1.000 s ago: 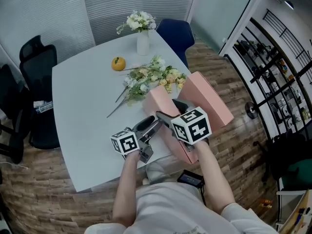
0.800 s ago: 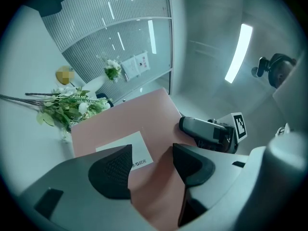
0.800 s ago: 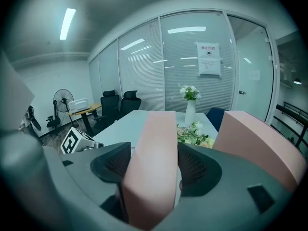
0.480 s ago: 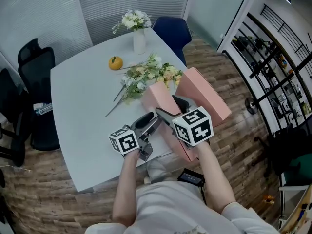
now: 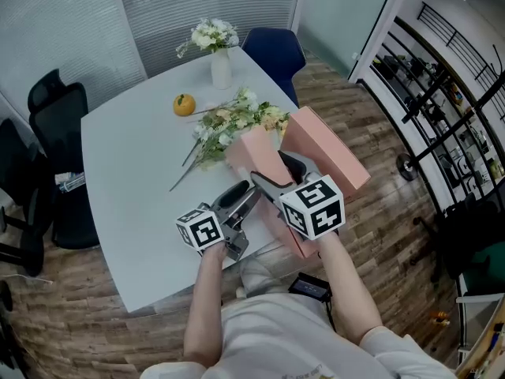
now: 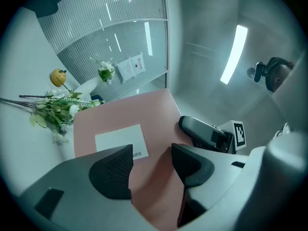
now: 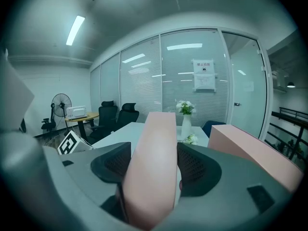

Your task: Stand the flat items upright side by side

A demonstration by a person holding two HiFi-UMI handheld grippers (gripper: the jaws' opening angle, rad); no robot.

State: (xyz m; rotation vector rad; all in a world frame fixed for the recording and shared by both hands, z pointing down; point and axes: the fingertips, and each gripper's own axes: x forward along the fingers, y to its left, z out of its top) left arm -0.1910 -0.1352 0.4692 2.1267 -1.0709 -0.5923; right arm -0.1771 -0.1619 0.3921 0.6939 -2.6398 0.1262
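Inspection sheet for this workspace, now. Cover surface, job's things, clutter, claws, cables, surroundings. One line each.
Surface: pale table, with things gathered at its far and right sides.
Job's things: held pink box is on edge near the table's right edge. Second pink box is tilted to its right, base hidden.
Clutter: orange fruit, vase of white flowers, loose flower stems lying flat.
Claws: right claw is shut on the held pink box's narrow edge. Left claw is open, its jaws having just closed a little. It faces that box's labelled side and presses nothing.
Cables: nothing seen.
Surroundings: black office chair, blue chair, black rack, wood floor.
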